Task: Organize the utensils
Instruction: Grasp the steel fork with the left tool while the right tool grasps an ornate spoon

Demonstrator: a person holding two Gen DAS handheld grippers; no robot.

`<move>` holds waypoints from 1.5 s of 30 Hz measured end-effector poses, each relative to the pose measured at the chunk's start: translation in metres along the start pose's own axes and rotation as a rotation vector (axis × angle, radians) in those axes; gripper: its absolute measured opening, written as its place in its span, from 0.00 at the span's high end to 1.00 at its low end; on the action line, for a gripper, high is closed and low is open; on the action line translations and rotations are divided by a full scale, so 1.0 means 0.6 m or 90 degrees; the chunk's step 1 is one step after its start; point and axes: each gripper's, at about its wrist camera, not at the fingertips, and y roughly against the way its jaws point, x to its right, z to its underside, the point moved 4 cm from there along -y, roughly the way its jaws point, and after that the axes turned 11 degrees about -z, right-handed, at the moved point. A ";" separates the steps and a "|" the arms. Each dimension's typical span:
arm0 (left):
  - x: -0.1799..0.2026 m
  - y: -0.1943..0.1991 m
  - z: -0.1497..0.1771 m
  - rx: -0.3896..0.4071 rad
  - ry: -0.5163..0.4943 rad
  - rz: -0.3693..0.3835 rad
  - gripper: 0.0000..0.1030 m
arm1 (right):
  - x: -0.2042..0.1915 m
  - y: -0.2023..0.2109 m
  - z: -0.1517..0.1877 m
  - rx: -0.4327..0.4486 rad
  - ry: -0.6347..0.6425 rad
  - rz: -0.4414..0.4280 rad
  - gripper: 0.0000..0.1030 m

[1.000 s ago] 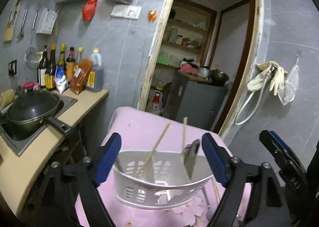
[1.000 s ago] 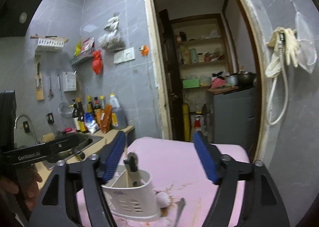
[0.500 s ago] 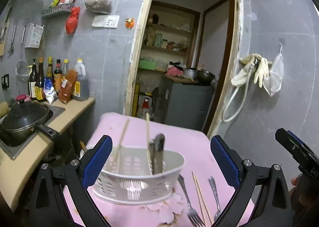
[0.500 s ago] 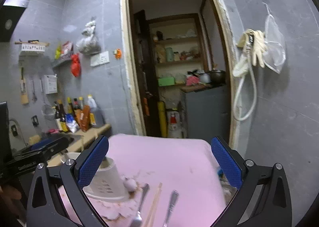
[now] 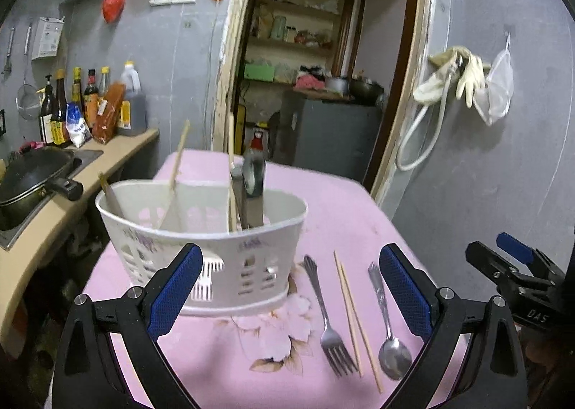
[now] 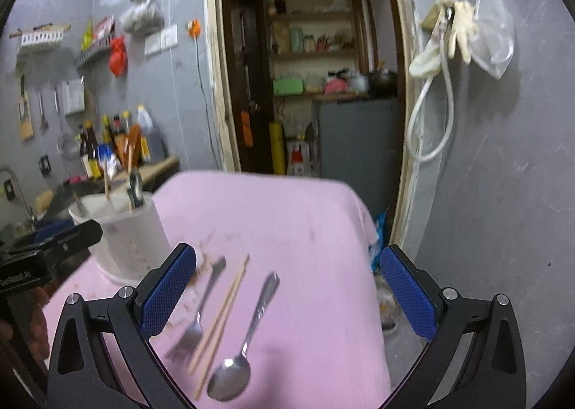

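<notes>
A white slotted utensil basket (image 5: 201,240) stands on the pink table (image 5: 337,200); it holds chopsticks (image 5: 178,164) and metal handles (image 5: 251,189). To its right lie a fork (image 5: 325,312), a pair of chopsticks (image 5: 354,312) and a spoon (image 5: 386,322). My left gripper (image 5: 291,295) is open and empty, just in front of the basket. My right gripper (image 6: 287,295) is open and empty above the fork (image 6: 197,315), chopsticks (image 6: 222,315) and spoon (image 6: 248,337); the basket (image 6: 122,236) is to its left.
A counter (image 5: 90,186) with a black pan (image 5: 32,179) and several sauce bottles (image 5: 90,103) runs along the left. The doorway (image 5: 316,60) to a pantry is behind the table. A grey wall with a hose and gloves (image 5: 452,74) is right.
Both grippers have pulled back and opened wide. The view has swung so the fork, chopsticks and spoon on the table have come into sight beside the basket.
</notes>
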 end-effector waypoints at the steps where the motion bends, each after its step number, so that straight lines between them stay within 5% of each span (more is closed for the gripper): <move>1: 0.003 -0.006 0.008 -0.010 -0.005 0.001 0.06 | 0.004 -0.008 0.008 -0.014 -0.001 -0.004 0.00; 8: 0.023 -0.050 0.062 -0.081 -0.026 0.000 0.13 | 0.018 -0.051 0.049 -0.093 -0.002 -0.052 0.11; 16: 0.043 -0.106 0.106 -0.163 -0.050 0.017 0.62 | 0.026 -0.085 0.078 -0.149 -0.010 -0.095 0.35; 22: 0.049 -0.143 0.120 -0.214 -0.051 0.035 0.76 | 0.028 -0.112 0.087 -0.187 -0.012 -0.112 0.49; 34: 0.028 -0.176 0.112 -0.263 -0.020 0.044 0.77 | 0.009 -0.160 0.107 -0.266 0.039 -0.096 0.53; 39: 0.041 -0.187 0.107 -0.281 -0.035 0.053 0.77 | -0.002 -0.151 0.118 -0.283 0.097 -0.056 0.57; 45: 0.066 -0.211 0.107 -0.308 -0.069 0.055 0.77 | 0.004 -0.126 0.126 -0.283 0.075 -0.052 0.63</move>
